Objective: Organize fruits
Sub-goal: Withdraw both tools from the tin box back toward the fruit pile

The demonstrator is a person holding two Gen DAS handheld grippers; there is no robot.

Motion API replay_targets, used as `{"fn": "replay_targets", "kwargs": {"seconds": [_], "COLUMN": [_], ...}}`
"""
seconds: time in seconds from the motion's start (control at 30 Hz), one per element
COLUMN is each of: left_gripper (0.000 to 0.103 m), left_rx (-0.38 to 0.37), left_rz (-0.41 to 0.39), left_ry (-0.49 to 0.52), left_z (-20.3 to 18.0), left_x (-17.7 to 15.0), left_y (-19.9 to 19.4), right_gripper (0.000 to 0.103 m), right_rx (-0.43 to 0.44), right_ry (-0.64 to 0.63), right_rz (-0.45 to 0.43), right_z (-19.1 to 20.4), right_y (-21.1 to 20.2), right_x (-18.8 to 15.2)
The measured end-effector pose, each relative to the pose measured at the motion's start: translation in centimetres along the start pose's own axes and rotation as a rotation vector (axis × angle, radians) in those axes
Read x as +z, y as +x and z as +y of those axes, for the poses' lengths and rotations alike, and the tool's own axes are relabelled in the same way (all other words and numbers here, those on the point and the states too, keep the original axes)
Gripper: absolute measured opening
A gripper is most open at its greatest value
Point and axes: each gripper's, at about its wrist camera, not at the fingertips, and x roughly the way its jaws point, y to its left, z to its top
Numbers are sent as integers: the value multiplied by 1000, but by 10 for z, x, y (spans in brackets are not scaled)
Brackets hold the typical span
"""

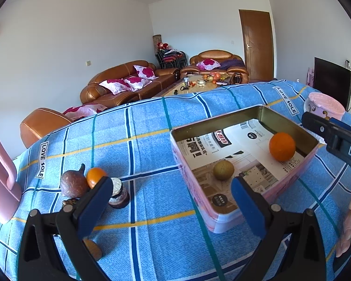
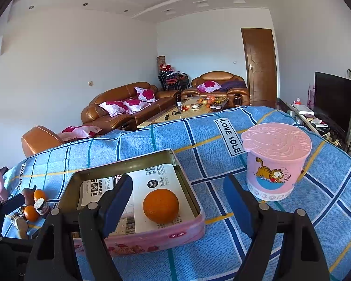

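Observation:
A pink tin box (image 1: 224,220) lined with printed paper sits on the blue checked tablecloth (image 1: 152,140). It holds an orange (image 1: 282,146) and a small green-brown fruit (image 1: 223,169). The box (image 2: 152,238) and orange (image 2: 161,206) also show in the right wrist view. To the left lie a dark purple-brown fruit (image 1: 73,182), a small orange (image 1: 94,175) and a small jar (image 1: 119,194). My left gripper (image 1: 172,201) is open and empty, above the cloth beside the box's near left corner. My right gripper (image 2: 177,199) is open and empty, above the box's near edge.
A pink lidded cup with a cartoon cat (image 2: 275,164) stands right of the box. A pink chair back (image 1: 0,175) is at the far left. Another small orange (image 2: 31,213) and brown fruits (image 2: 21,224) lie by the jar (image 2: 41,206). Sofas and a coffee table stand behind.

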Motion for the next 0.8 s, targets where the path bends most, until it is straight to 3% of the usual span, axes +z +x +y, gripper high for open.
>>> {"fn": "replay_targets", "kwargs": {"seconds": [0.37, 0.8], "left_gripper": [103, 103], "left_rx": [3, 44], "left_rz": [21, 21], "left_ry": [-32, -29], "left_z": [26, 62], "left_x": [-9, -19], "left_y": [-5, -10], "right_gripper": [81, 81], "right_rx": [17, 99], "right_ry": [3, -92], "right_rz": [59, 58], "right_z": [20, 83], "right_y": [-10, -27], "right_x": [-15, -32]}}
